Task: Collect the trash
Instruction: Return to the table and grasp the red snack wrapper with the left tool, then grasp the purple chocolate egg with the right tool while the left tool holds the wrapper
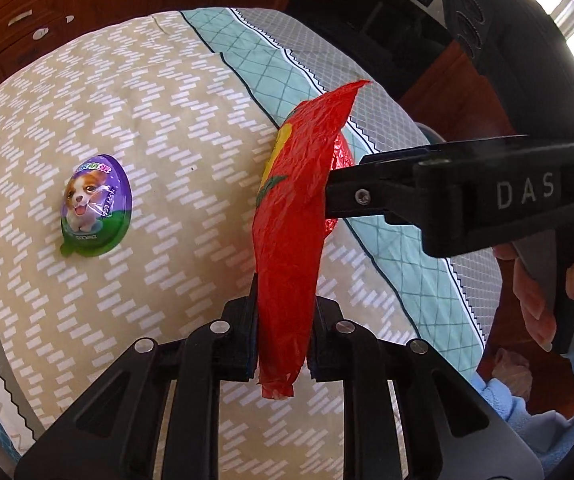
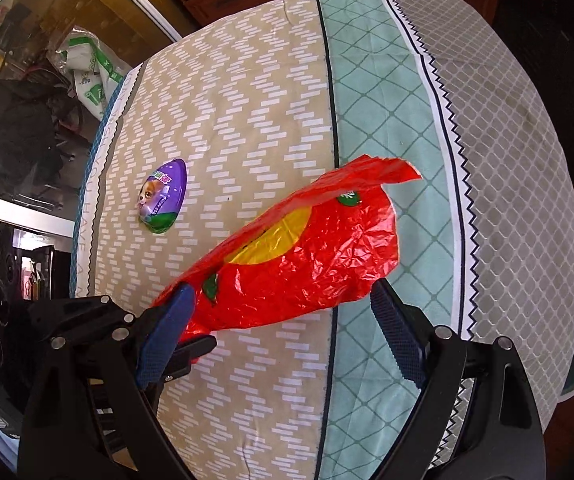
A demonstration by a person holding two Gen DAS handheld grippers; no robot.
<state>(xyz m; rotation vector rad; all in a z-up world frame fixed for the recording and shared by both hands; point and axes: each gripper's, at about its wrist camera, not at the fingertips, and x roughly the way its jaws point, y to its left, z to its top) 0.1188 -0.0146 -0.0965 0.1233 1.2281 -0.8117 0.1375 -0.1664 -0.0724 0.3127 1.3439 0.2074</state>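
On the patterned cloth of the bench (image 1: 135,128), at the left, a purple egg-shaped package (image 1: 95,206) with a puppy picture is left lying flat. Nearer the middle, a crumpled red wrapper (image 1: 291,216) is held off the cloth, its lower end pinched between the narrowed left tongs (image 1: 283,344). At the right, the right tongs (image 2: 283,328) are spread wide about the wrapper's upper part, nothing being gripped. The wrapper's pick-up appears to be in hand; next, it would need carrying to a bin, none of which is seen.
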